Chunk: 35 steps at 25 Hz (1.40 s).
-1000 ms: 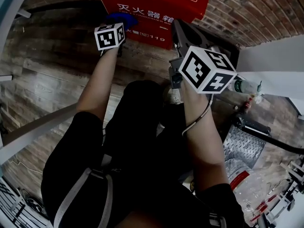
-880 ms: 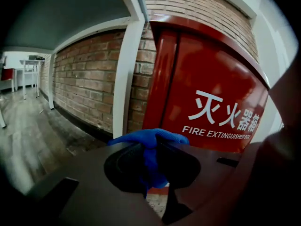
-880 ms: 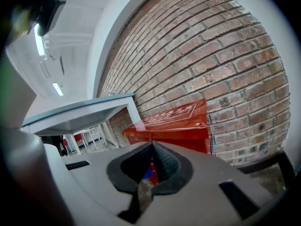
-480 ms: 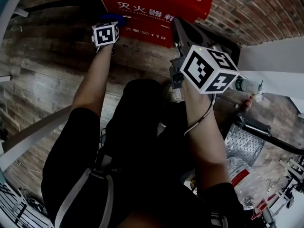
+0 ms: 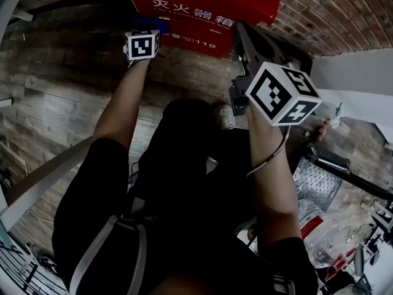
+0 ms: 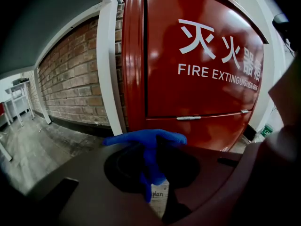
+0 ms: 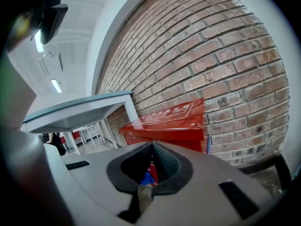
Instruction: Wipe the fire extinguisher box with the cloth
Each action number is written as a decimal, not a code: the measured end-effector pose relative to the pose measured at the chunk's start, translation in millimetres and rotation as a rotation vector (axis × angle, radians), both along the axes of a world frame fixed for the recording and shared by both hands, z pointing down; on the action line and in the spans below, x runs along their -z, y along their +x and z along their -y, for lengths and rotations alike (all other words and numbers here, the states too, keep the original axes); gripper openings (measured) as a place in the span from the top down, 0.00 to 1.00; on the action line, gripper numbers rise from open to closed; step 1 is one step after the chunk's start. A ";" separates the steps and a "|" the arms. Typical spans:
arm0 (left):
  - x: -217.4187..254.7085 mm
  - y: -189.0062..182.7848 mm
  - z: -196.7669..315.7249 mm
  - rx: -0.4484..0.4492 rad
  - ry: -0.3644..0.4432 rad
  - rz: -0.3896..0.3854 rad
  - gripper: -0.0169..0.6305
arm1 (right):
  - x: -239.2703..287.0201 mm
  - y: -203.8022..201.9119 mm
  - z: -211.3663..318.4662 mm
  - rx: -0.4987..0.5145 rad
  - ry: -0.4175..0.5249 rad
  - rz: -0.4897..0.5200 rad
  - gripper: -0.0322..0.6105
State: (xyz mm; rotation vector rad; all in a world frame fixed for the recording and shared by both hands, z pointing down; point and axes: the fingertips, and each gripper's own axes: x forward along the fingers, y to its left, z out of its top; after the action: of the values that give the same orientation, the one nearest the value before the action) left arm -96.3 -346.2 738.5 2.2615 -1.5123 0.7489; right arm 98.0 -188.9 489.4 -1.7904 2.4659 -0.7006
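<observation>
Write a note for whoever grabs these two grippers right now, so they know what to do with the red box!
Left gripper: shut on the crumpled blue cloth, held at the lower front of the red metal fire extinguisher box. Whether the cloth touches the box cannot be told.
Right gripper: shut, empty, held up to the box's right near the brick wall.
Box: door closed, standing against the wall.
Done: the cloth is gripped and brought to the box. No wiped patch can be made out.
Left: probably all the wiping, front, sides and top.
</observation>
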 end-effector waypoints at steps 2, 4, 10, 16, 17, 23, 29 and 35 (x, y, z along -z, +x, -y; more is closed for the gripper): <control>-2.7 8.2 -4.5 -0.025 -0.019 0.006 0.86 | 2.3 9.3 -2.5 -0.027 0.006 0.004 0.93; -10.1 17.8 -8.5 -0.044 -0.039 0.002 0.86 | 4.2 16.0 -4.7 -0.048 0.010 0.010 0.93; -18.5 69.3 -35.0 -0.130 -0.089 -0.015 0.86 | 3.1 25.5 -16.4 -0.062 -0.003 -0.016 0.93; -33.4 145.2 -67.6 -0.248 -0.127 -0.072 0.86 | 1.1 40.7 -24.1 -0.093 -0.012 0.000 0.93; -32.5 158.4 -72.3 -0.275 -0.121 -0.079 0.86 | 1.1 40.6 -24.6 -0.091 -0.011 -0.002 0.93; -32.7 217.3 -106.0 -0.400 -0.165 -0.106 0.86 | 4.0 43.9 -27.6 -0.097 -0.008 0.000 0.93; -32.8 258.7 -126.6 -0.508 -0.167 -0.119 0.86 | 4.5 50.3 -28.6 -0.114 -0.008 0.006 0.93; -41.3 266.8 -129.2 -0.530 -0.153 -0.081 0.86 | 3.4 50.6 -28.9 -0.111 -0.013 0.005 0.93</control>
State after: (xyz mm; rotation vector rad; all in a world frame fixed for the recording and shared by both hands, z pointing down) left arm 170.5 -217.0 779.8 2.5563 -0.7841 0.8596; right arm 148.6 -160.0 485.9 -1.9098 2.3422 -0.7136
